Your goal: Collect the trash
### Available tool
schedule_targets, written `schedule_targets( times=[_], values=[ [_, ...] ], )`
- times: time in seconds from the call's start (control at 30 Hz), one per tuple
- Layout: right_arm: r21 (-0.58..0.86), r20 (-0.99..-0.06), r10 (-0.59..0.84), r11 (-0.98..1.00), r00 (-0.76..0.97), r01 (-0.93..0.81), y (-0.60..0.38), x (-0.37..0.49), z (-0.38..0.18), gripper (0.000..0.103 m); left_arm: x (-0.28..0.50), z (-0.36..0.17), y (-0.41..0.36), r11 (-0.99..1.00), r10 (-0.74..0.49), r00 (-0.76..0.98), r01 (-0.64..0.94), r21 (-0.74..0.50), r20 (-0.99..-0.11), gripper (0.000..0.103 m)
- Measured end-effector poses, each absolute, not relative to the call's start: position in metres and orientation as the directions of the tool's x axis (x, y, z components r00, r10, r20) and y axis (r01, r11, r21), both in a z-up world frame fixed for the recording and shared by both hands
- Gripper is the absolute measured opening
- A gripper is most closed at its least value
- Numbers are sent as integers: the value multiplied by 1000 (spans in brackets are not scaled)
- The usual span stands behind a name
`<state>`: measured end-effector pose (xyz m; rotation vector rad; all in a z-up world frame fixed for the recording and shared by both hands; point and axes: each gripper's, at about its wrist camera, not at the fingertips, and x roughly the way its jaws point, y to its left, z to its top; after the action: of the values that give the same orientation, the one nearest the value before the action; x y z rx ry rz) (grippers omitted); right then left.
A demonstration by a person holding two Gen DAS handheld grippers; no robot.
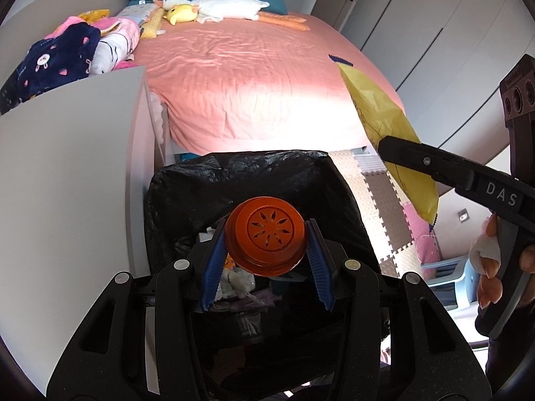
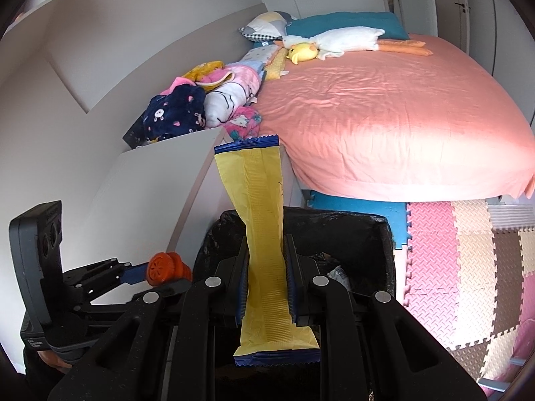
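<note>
Hand-held gripper on the left [image 1: 265, 254] was clamped on an orange vented cap [image 1: 266, 239], directly above the black-lined trash bin [image 1: 187, 180]. Right hand-held gripper [image 2: 266, 280] pinched a yellow wrapper [image 2: 264, 234], long axis upright, over the same bin's opening.

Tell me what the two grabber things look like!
Both are black plastic. The left gripper and right gripper have ridged blue pads on their fingers and round silver screws on the arms. The right one has white letters "DAS" on its side.
</note>
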<state>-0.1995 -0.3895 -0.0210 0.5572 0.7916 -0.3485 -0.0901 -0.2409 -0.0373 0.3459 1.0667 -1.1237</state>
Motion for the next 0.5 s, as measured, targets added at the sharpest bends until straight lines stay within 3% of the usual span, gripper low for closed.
schedule_targets(
  times=[0.03, 0.07, 0.1, 0.13, 0.23, 0.5],
  values=[
    [344, -743, -88, 800, 663, 491, -389, -200, -19, 26, -90, -37, -239, 436, -560, 22, 858, -272, -828, 47],
    [348, -740, -89, 798, 667, 493, -389, -199, -18, 33, -89, -36, -237, 432, -558, 13, 858, -277, -830, 62],
    [350, -731, -102, 793, 675, 499, -389, -201, -15, 52, -87, -34, -235, 443, -558, 25, 854, -272, -829, 87],
    [347, -725, -115, 790, 679, 505, -388, -203, -13, 66, -86, -32, -233, 455, -564, 41, 849, -269, -825, 96],
    [335, -718, -138, 790, 683, 513, -386, -205, -8, 74, -82, -26, -227, 464, -584, 61, 843, -272, -809, 98],
    [336, -723, -133, 789, 678, 513, -384, -205, -9, 76, -79, -25, -221, 482, -592, 90, 836, -263, -801, 98]
  ],
)
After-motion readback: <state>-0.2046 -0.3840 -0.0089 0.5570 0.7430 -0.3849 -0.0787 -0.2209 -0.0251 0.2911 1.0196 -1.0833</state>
